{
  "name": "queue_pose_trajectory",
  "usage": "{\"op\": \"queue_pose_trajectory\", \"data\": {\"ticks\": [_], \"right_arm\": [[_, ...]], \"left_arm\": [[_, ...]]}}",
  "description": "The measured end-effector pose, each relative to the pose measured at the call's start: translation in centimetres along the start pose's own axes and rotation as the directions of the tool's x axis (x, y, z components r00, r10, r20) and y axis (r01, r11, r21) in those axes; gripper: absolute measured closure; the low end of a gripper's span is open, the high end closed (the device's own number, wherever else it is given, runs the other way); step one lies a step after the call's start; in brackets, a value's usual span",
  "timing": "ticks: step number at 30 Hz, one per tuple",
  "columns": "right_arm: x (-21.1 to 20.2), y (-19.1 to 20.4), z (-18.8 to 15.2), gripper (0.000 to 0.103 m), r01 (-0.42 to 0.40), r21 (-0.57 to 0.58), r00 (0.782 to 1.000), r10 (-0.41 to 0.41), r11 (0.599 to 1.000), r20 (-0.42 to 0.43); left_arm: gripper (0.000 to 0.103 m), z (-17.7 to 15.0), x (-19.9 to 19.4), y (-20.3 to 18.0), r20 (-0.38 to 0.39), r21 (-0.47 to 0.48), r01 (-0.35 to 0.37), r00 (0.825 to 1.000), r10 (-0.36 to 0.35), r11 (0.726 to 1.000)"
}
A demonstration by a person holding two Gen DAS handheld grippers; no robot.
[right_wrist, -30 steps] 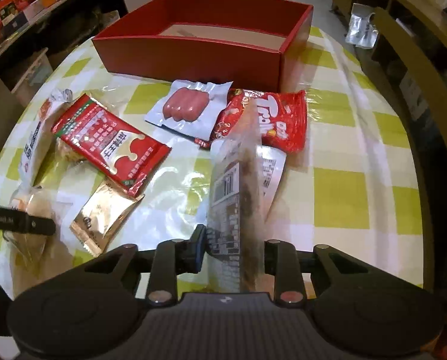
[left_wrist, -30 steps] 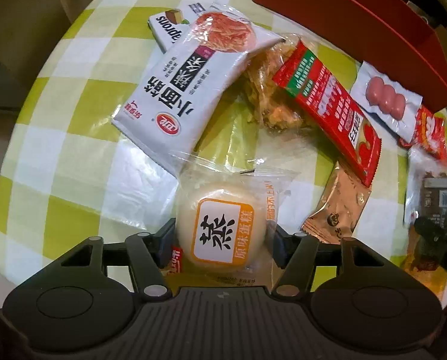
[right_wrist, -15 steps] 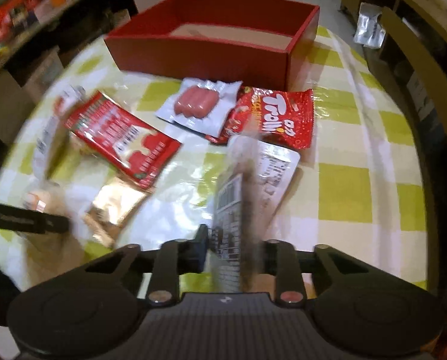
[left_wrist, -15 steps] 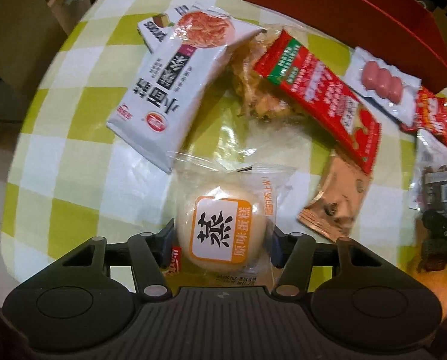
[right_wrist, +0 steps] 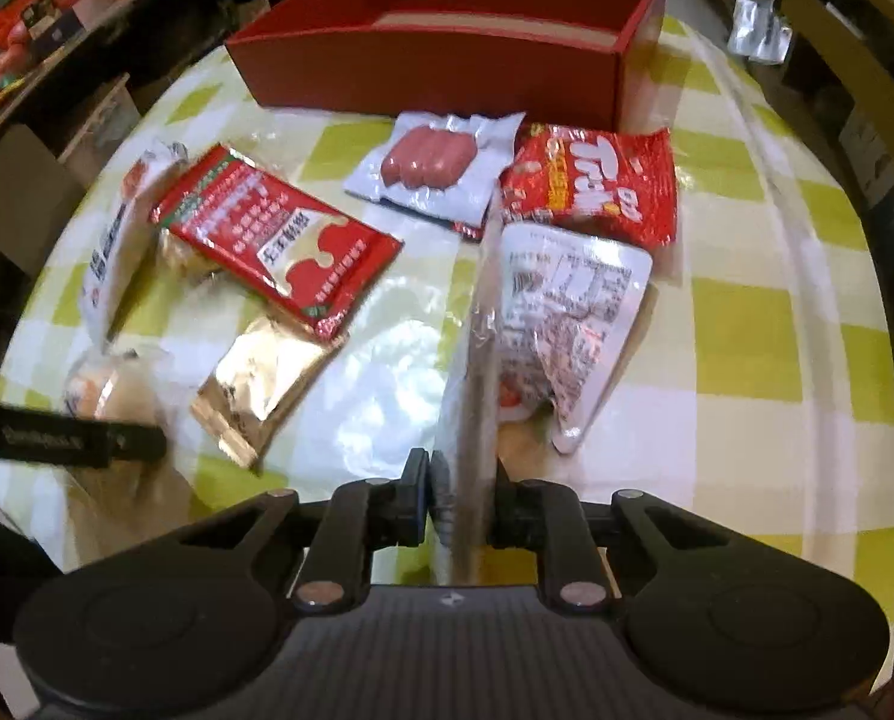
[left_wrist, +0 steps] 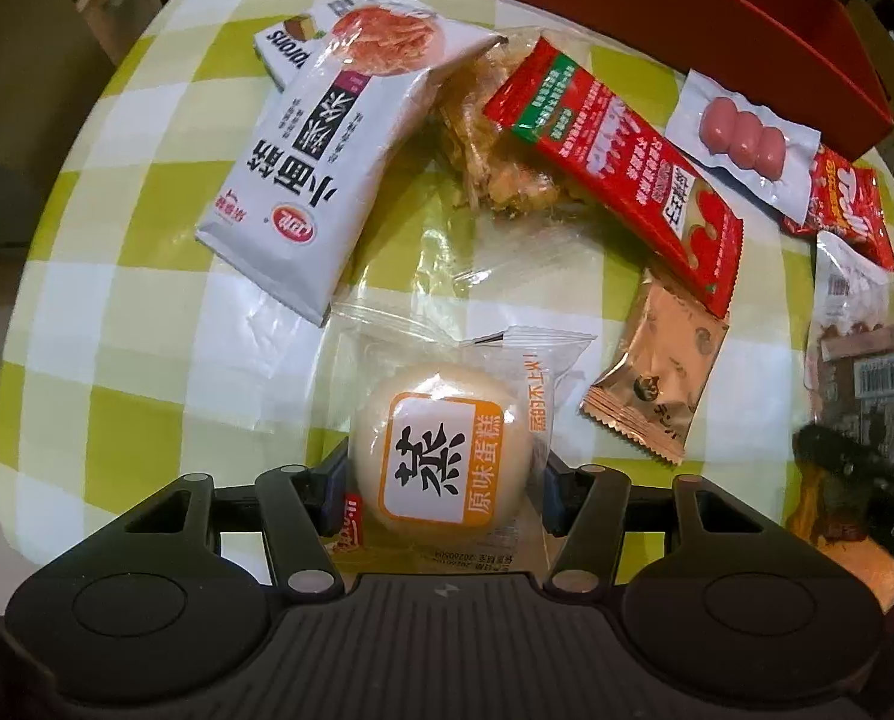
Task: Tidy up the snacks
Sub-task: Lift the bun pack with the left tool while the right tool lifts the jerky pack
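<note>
— How was the clear snack bag held?
— Clamped edge-on in the closed right gripper, long axis pointing away above the worktop (contents blurred).
— And the steamed cake?
— Gripped by the left gripper, lower edge hidden.

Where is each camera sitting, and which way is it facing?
Left wrist: on the left gripper, looking steeply down at the clear-wrapped round steamed cake it clamps; only its fingers show.
Right wrist: on the right gripper, angled down toward the open red cardboard box, pinching a clear printed pouch.
Shared: red sausage packet, box.
</note>
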State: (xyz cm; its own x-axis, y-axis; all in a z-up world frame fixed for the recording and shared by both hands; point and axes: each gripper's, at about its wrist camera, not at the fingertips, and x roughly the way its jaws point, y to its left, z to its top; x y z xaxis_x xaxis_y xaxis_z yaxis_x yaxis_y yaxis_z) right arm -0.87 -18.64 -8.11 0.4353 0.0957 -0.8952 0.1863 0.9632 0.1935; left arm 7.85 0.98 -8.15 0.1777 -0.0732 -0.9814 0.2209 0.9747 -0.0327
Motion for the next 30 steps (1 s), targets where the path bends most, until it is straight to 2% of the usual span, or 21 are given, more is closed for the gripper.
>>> {"op": "queue_pose_trajectory", "data": {"ticks": [3,7,17,23,30], "right_arm": [[-0.1,0.3,0.0,0.075,-0.009,-0.015,1.0,0.009,1.0,-0.007],[-1.0,0.2,0.1,0.075,-0.042,-0.005,0.999,0.042,0.999,0.02],[-3.8,0.4,0.5,0.075,-0.087,-0.018,0.992,0.089,0.996,0.09],[-5.3,-0.2,2.0,0.075,-0.115,0.001,0.982,0.114,0.993,0.151],[-5.1,-0.3,4.4,0.075,-0.124,-0.002,0.979,0.123,0.992,0.166]], "left_arm": [[0.038,0.0,-0.1,-0.3,0.001,0.006,-0.003,1.0,0.003,1.0],[0.039,-0.2,-0.5,-0.1,-0.016,-0.011,0.034,0.999,-0.034,0.999],[0.039,-0.5,-3.2,-0.9,0.046,-0.003,-0.022,0.999,0.022,1.0],[0.039,0.4,-5.2,-2.6,0.082,0.022,-0.003,0.997,0.001,1.0],[0.039,3.7,-5.9,-4.8,0.127,0.036,0.024,0.992,-0.029,0.999]]}}
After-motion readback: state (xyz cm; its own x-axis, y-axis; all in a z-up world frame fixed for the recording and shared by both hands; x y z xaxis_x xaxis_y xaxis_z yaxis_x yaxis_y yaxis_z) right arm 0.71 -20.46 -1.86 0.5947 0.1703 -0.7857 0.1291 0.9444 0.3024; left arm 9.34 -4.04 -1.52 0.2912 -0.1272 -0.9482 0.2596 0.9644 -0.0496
